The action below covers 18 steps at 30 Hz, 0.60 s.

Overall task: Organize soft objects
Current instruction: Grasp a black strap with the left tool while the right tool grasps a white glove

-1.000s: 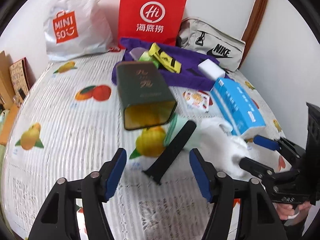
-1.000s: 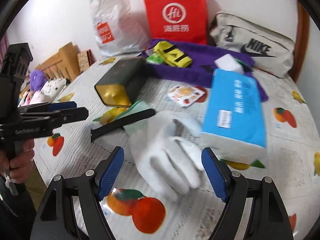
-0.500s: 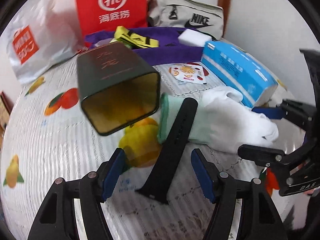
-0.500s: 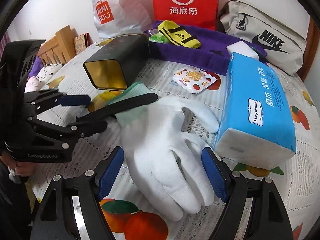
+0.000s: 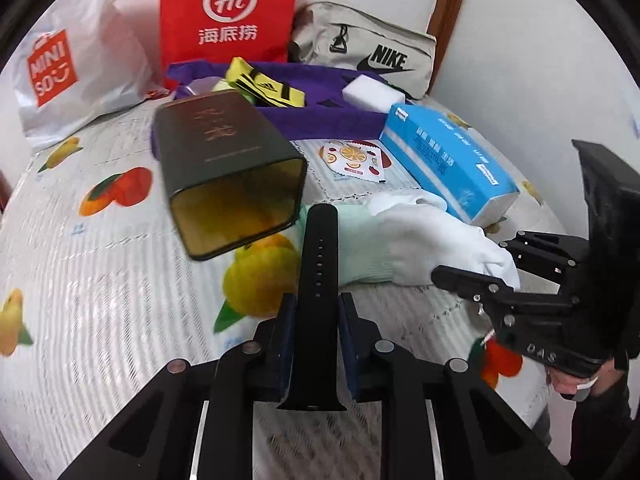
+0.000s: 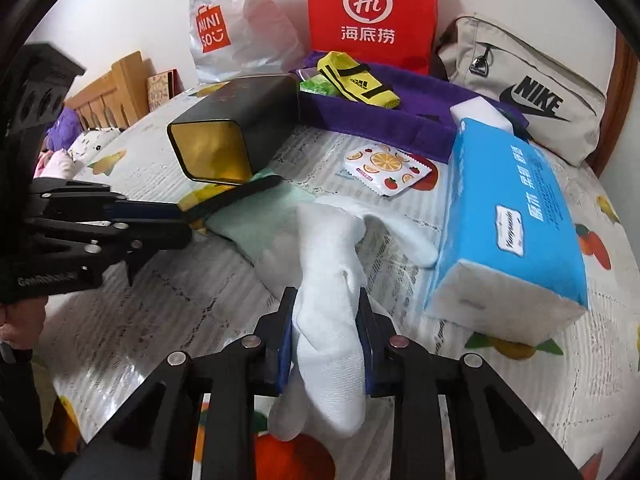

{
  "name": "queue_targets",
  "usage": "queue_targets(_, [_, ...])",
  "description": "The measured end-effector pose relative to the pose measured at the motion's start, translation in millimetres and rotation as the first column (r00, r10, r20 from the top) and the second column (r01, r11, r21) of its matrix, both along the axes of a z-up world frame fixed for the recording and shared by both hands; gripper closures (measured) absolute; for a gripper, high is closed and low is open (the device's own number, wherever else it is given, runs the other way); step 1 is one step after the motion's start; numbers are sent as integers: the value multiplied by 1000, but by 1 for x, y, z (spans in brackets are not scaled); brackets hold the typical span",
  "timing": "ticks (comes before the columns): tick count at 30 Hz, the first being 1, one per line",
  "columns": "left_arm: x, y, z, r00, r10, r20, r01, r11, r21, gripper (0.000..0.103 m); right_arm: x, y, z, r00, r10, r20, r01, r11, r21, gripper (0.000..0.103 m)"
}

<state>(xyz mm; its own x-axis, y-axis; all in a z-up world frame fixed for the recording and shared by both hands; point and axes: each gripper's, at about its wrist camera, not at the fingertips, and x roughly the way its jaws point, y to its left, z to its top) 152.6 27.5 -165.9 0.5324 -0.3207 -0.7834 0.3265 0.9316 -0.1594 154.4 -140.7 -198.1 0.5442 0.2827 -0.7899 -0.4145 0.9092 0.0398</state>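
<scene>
Two soft things are being clamped on the fruit-printed bed cover [image 5: 100, 280], one by each gripper.

The black strap [image 5: 318, 280] is held between the pads of the left gripper [image 5: 314, 344], whose jaws are closing on it; its far end is laid over the green cuff of the white glove [image 6: 332, 280]. The glove's finger end is bunched between the pads of the right gripper [image 6: 326, 336], whose jaws are also closing, while the rest of the glove is spread on the cover, just left of the blue tissue pack [image 6: 512, 216]. A dark tin [image 5: 228, 168] is lying on its side beyond the strap, with its open mouth turned to the near side. A purple cloth tray [image 6: 400, 124] with a yellow pouch [image 6: 356, 80] is seen farther back.
</scene>
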Motion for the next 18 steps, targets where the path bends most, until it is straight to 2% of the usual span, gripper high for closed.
queue_targets(7, [-19, 19, 2, 996, 84, -3, -84, 995, 54, 83, -29, -8, 3, 999, 31, -14, -31, 999, -16, 77])
queue_targets(10, [-27, 22, -5, 994, 110, -8, -108, 990, 88, 83, -45, -21, 4, 1000, 7, -30, -7, 1000, -28, 77])
queue_targets(14, [-31, 22, -11, 992, 122, -15, -120, 989, 91, 82, -65, -49, 6, 998, -48, -34, 47, 998, -33, 77])
queue_targets(17, [-29, 20, -11, 993, 120, -16, -118, 990, 81, 73, -71, -71, 4, 994, -93, -52, 92, 996, -16, 74])
queue_targets(18, [-28, 18, -11, 993, 115, -17, -113, 991, 78, 65, -72, -75, 3, 993, -102, -59, 101, 995, -8, 74])
